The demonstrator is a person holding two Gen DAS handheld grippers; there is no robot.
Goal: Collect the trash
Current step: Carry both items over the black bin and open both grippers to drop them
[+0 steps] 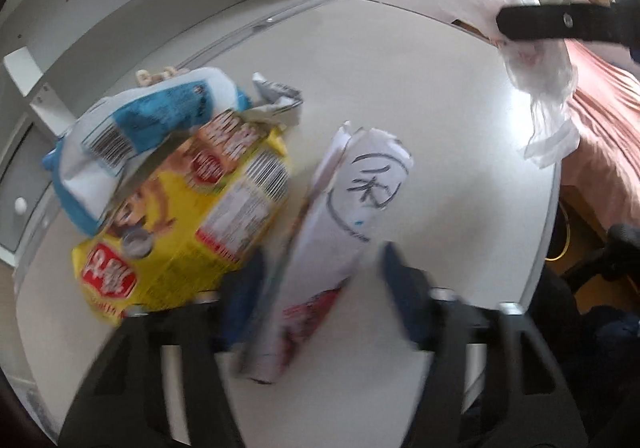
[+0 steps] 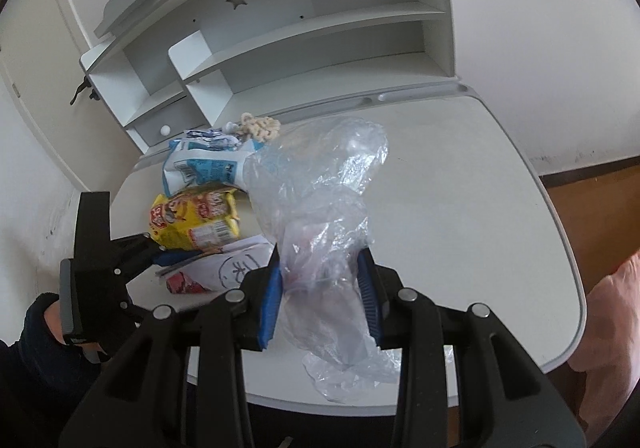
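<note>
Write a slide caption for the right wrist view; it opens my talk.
Right gripper clamps a clear plastic bag above the white desk.

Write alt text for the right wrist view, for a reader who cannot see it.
The right gripper clamps a crumpled clear plastic bag above a white desk. To its left, the left gripper reaches a white wrapper with a handwritten mark, beside a yellow snack bag and a blue-and-white packet.
</note>
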